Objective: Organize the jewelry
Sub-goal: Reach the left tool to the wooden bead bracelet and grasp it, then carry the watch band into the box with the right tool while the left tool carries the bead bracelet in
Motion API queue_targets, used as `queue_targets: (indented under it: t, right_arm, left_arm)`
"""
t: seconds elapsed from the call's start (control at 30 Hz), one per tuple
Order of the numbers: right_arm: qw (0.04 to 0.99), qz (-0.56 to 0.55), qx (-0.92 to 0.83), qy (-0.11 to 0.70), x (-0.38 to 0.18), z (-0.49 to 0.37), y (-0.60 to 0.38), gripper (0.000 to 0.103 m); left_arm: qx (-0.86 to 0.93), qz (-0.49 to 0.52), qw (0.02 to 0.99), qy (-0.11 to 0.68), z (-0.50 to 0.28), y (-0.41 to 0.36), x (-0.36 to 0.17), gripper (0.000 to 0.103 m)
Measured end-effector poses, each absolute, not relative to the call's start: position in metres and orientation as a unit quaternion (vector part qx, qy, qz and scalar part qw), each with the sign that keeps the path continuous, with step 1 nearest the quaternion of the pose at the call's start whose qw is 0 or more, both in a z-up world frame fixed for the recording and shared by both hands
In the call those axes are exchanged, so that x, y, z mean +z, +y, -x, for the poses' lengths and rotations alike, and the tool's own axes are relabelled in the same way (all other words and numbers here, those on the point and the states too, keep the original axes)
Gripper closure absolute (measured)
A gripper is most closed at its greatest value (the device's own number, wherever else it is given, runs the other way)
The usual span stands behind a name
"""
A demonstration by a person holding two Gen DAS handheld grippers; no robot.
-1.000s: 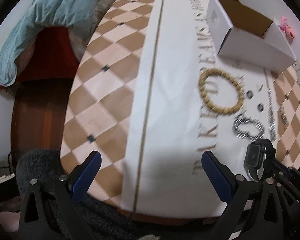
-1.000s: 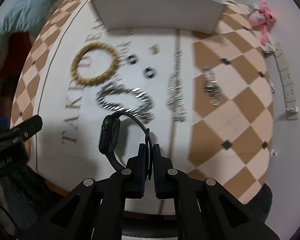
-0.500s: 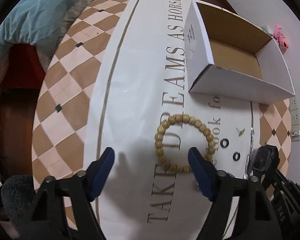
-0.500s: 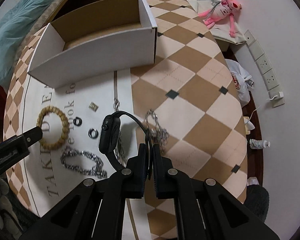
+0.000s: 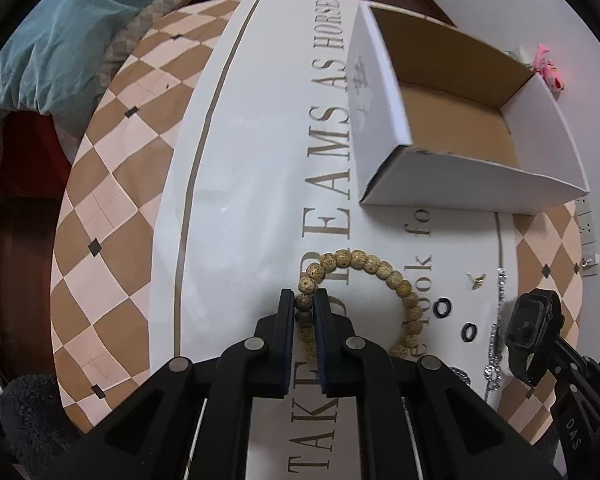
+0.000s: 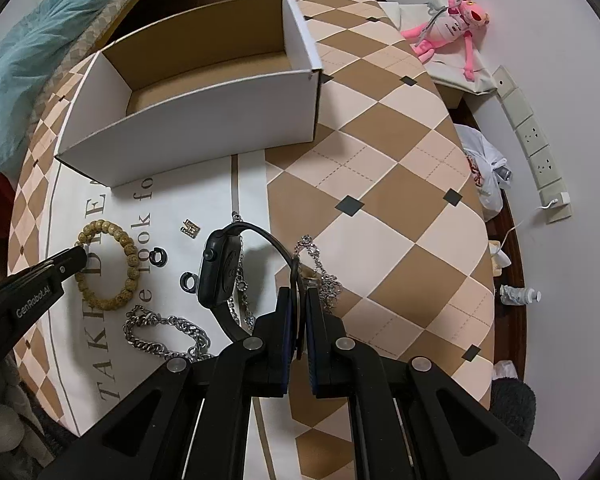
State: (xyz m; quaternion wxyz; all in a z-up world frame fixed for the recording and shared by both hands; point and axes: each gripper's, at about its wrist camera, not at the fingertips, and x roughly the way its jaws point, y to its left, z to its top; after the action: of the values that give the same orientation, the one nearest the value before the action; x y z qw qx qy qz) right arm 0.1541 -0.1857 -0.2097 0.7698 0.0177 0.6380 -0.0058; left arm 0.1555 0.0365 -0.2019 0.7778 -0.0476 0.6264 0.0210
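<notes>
My left gripper (image 5: 303, 300) is shut on the near-left side of a wooden bead bracelet (image 5: 379, 270) that lies on the white table runner (image 5: 252, 184). It also shows in the right wrist view (image 6: 130, 248). My right gripper (image 6: 298, 298) is shut on the strap of a black smartwatch (image 6: 220, 272) and holds it above the table; the watch also shows in the left wrist view (image 5: 529, 320). An open white cardboard box (image 6: 188, 124) with a brown inside stands behind the jewelry, also in the left wrist view (image 5: 471, 184).
Two black rings (image 6: 158, 257) (image 6: 188, 281), a small gold piece (image 6: 191, 228), a heavy silver chain (image 6: 168, 330) and thinner silver chains (image 6: 319, 264) lie on the round checkered table (image 6: 399, 208). A pink plush toy (image 6: 451, 24) lies beyond the table's right edge.
My left gripper moved forward and shut on the bead bracelet. My right gripper keeps holding the watch and has shifted slightly nearer the box.
</notes>
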Motion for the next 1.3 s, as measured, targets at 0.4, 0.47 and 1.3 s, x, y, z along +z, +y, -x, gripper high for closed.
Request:
queue_targets:
  t: [0.4, 0.47, 1.3]
  right_arm:
    - [0.793, -0.045, 0.019, 0.608, -0.168, -0.145, -0.202, 0.096]
    - [0.798, -0.049, 0.025, 0.601, -0.158, -0.145, -0.203, 0.096]
    - [0.789, -0.037, 0.094, 0.606, -0.148, -0.307, -0.164, 0.096]
  left_arm:
    - [-0.020, 0.056, 0.816, 0.575, -0.129, 0.017, -0.128, 0.096]
    - [-0.030, 0.057, 0.824, 0.563, -0.130, 0.012, -0.113, 0.096]
    - [-0.079, 0.110, 0.800, 0.585, -0.297, 0.013, -0.113, 0.096]
